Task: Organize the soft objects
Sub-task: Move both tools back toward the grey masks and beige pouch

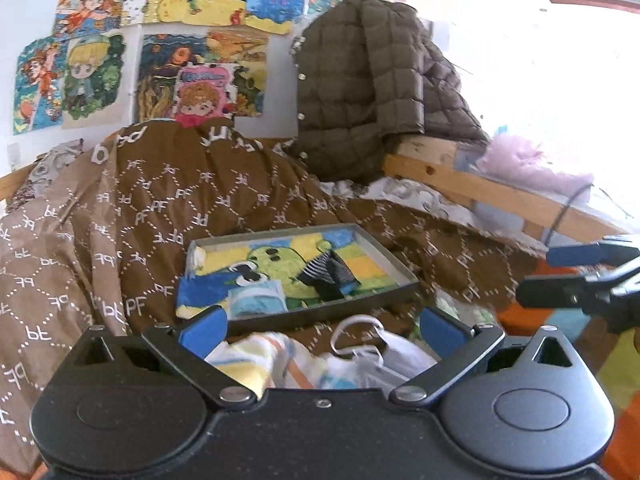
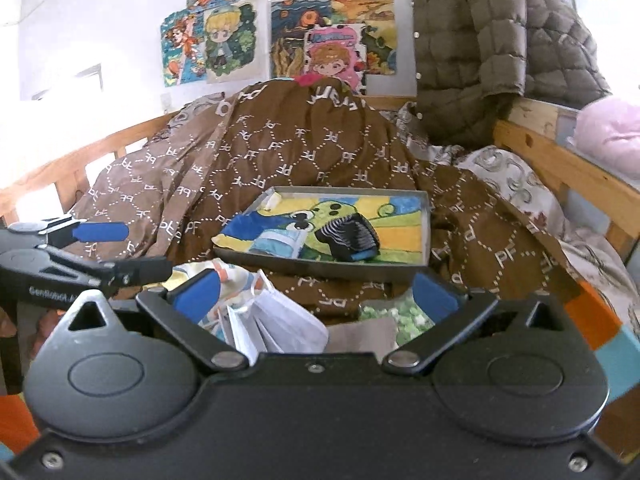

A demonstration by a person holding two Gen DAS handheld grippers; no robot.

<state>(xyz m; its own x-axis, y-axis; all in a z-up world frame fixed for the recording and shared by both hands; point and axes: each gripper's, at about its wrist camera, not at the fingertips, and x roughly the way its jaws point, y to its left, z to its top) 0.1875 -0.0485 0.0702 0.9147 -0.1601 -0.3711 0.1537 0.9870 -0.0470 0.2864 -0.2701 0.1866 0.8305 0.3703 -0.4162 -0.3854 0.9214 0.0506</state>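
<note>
A grey tray (image 1: 400, 290) (image 2: 426, 216) with a colourful cartoon base lies on the brown quilt. In it are a black-and-white striped sock (image 1: 328, 276) (image 2: 350, 238) and a light blue cloth (image 1: 256, 300) (image 2: 280, 242). My left gripper (image 1: 322, 328) is open just short of the tray's front edge. It hovers over a pile holding a yellow-and-white cloth (image 1: 248, 356) and a white item with a loop (image 1: 384, 354). My right gripper (image 2: 316, 292) is open too, above a white folded cloth (image 2: 272, 320) and a green-and-white piece (image 2: 396, 316). Each gripper shows in the other's view (image 1: 536, 276) (image 2: 146, 250).
The brown quilt (image 1: 140, 200) (image 2: 280, 152) with a "PF" pattern is heaped on a wooden-railed bed (image 1: 460, 184) (image 2: 560, 168). An olive quilted jacket (image 1: 360, 88) (image 2: 480, 60) hangs over the rail at the back right. A pink plush (image 2: 612, 132) lies beyond. Drawings cover the wall.
</note>
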